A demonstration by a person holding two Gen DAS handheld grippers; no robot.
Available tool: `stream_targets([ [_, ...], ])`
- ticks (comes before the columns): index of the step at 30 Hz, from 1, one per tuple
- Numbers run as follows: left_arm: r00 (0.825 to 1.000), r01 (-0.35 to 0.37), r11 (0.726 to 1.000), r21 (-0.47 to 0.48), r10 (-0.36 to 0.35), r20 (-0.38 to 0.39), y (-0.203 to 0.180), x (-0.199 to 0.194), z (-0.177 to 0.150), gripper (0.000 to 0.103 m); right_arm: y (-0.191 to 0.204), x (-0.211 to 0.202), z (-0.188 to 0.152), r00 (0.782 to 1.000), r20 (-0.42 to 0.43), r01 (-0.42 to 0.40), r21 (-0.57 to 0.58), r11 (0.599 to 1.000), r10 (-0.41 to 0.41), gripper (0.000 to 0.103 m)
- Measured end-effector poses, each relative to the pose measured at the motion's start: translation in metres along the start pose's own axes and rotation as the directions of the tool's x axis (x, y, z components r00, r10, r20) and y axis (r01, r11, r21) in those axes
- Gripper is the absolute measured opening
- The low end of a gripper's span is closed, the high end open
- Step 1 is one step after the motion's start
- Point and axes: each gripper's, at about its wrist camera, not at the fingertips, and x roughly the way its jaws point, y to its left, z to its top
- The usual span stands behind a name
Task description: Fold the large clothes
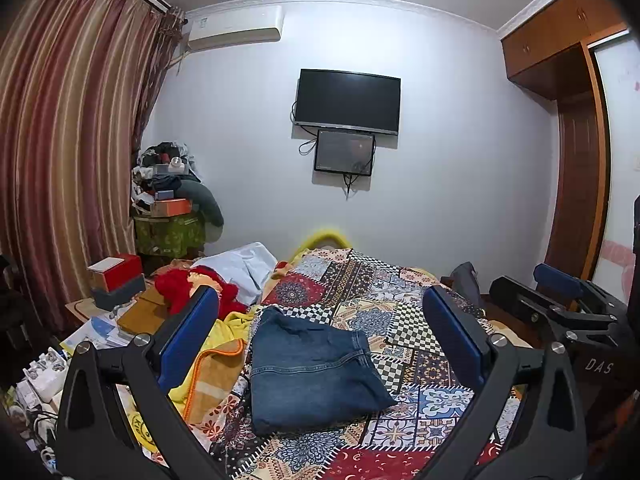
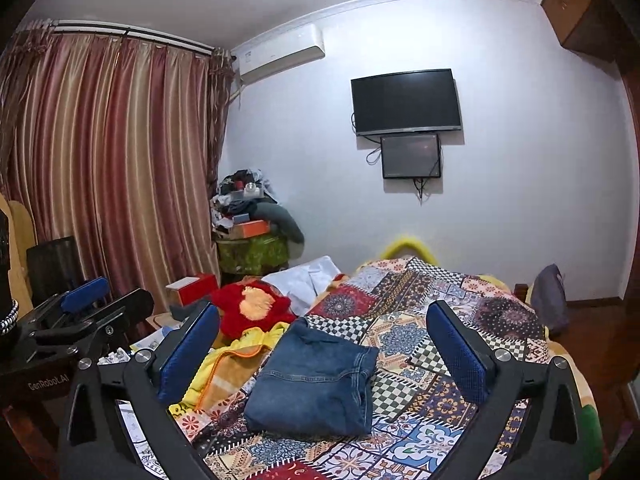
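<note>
Left wrist view: left gripper [image 1: 320,324] held above the bed [image 1: 420,360], fingers [image 1: 192,328] spread wide, nothing between them.
Curtain [image 1: 68,152]: striped, far left of the jeans, hanging to the floor.
Boxes [image 1: 116,276]: red and grey stack, left of the jeans and beyond them.
Red cloth [image 1: 180,284]: crumpled, left of the jeans, beside a white sheet [image 1: 244,264].
Yellow blanket [image 1: 216,364]: just left of the jeans, touching their edge.
Jeans [image 1: 308,368]: folded into a compact blue block, lying flat on the patchwork bedspread [image 1: 400,320], framed by the left gripper's fingers.
TV [image 1: 347,101]: on the wall beyond the jeans, a smaller screen [image 1: 345,152] under it.
Right gripper [image 2: 323,336]: right of the jeans in the left view, fingers spread and empty.
Wardrobe [image 1: 576,120]: far right of the jeans.
</note>
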Motion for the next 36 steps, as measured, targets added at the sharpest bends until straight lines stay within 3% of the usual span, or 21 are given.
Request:
stream_targets([
  [36,0.999,0.018,1.0,-0.005,-0.018,-0.036,0.002,0.014,-0.006,0.103,-0.009,0.007,-0.004,1.0,-0.024,0.004,0.014,1.0,-0.004,0.103],
])
